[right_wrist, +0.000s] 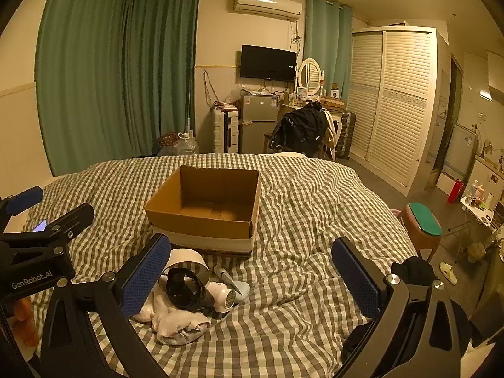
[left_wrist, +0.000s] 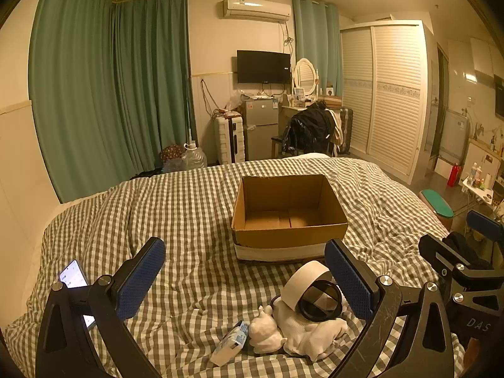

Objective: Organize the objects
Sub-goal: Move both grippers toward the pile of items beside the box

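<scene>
Covering the bed (left_wrist: pixel 189 195), a checked quilt is seen; an open, empty box (left_wrist: pixel 288 236) is set mid-bed. Nearer, a tape roll (left_wrist: pixel 307 278), white cloth (left_wrist: pixel 315 334) and figurine (left_wrist: pixel 264 330) are piled. Both the left tool (left_wrist: pixel 249 278) and right tool (right_wrist: pixel 252 278) are held wide, gripping nothing.

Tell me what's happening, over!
Left gripper and right gripper: jaws wide open, holding nothing. Cardboard box empty on the checked bed. Tape roll, white cloth, small pack waiting. Nothing in the way.
</scene>
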Demonstrator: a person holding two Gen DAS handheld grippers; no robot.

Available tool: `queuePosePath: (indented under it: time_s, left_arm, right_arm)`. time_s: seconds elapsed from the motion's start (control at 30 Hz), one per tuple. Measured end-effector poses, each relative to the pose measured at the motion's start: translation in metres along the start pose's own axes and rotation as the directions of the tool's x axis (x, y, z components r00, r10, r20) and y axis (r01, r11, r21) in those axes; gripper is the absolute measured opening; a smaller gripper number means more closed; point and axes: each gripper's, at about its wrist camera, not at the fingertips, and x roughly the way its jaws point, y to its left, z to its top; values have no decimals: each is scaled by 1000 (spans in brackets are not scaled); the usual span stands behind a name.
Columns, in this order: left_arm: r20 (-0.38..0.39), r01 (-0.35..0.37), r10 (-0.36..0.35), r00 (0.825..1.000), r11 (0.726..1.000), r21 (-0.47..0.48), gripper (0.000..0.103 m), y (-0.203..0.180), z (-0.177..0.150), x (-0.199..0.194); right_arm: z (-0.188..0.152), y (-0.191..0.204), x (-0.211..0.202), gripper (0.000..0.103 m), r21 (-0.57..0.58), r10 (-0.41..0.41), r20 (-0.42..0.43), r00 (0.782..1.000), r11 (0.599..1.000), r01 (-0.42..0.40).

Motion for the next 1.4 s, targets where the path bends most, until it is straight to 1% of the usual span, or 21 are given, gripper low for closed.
queuePosePath:
  time_s: [0.6,0.8,1.07,1.17,1.4]
  left_arm:
    - [-6,2,-2,1000,1000,2,103,1,-4,0]
    - [-18,13,-13,1000,1000,5,103,3,-2,2]
    - [-40,9,-10,999,1000,-14,103,18,3,8]
    - [-68,5,-6,998,1000,-7,103,20,-3,16]
    - [-147,0,1,989,1000,8,103,25,-20,39]
  right_arm:
    - [0,4,-2,103,-8,18,1,1000,1000,-18]
    - [1,6,-3,103,-16,39,4,999,999,-39]
    - [6,9,-2,103,-32,54,-4,999,998,-54]
    - [4,9,2,103,-32,63,-11,998,998,-63]
    - [-4,13,16,103,-49,66,-62,996,996,-69]
